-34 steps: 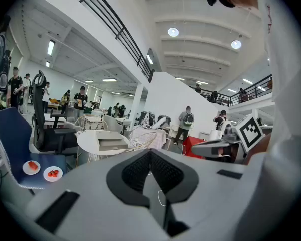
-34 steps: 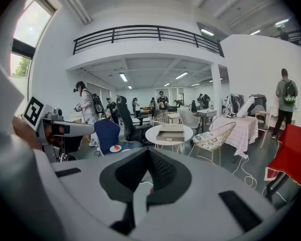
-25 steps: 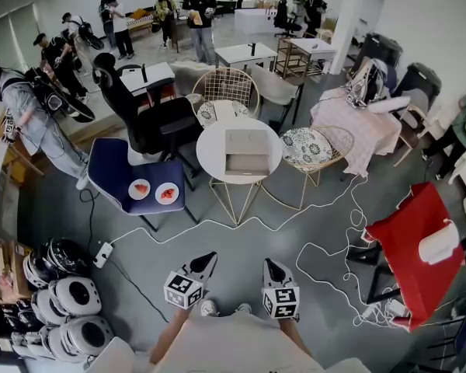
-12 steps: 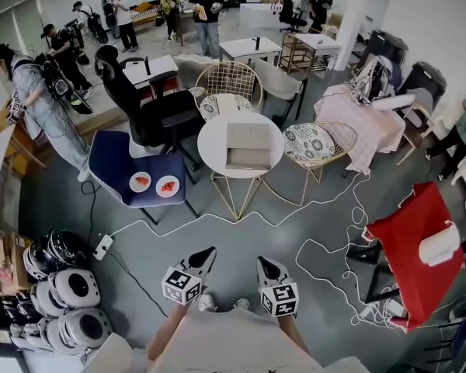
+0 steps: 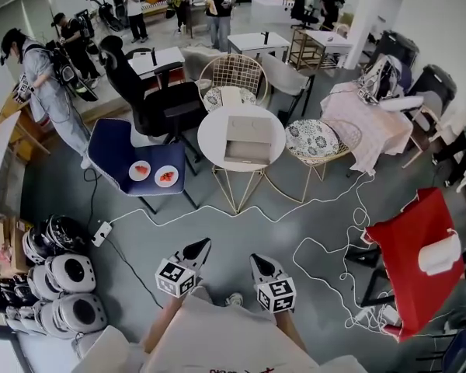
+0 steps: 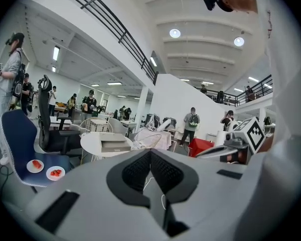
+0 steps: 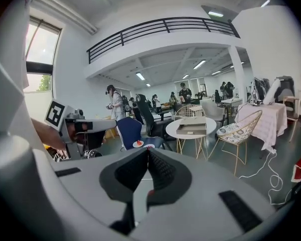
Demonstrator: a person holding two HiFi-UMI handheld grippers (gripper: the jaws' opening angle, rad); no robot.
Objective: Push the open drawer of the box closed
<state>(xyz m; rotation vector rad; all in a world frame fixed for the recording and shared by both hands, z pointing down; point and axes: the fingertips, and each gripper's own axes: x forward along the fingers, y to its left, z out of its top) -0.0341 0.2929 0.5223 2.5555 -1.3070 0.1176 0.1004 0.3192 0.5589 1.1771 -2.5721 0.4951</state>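
A grey cardboard box (image 5: pixel 247 137) lies on a round white table (image 5: pixel 211 136) in the middle of the room, its drawer (image 5: pixel 245 154) pulled out toward me. Both grippers hang low near my body, well short of the table. My left gripper (image 5: pixel 199 247) is shut with nothing in it, and so is my right gripper (image 5: pixel 256 260). The left gripper view shows the box (image 6: pixel 114 145) far beyond the shut tips of the left gripper (image 6: pixel 150 152). In the right gripper view the box (image 7: pixel 193 126) stands far past the right gripper (image 7: pixel 148 149).
A blue chair (image 5: pixel 113 158) with two plates of red food (image 5: pixel 153 173) stands left of the table, a black office chair (image 5: pixel 151 99) behind it. Wire chairs (image 5: pixel 317 140) flank the table. White cable (image 5: pixel 326 243) trails over the floor. Helmets (image 5: pixel 62 286) lie at the left, a red stand (image 5: pixel 408 235) at the right.
Both grippers sit slightly higher in the head view than a second ago, still shut. The room has shifted a little in the head view; the box stays far off, drawer still out.
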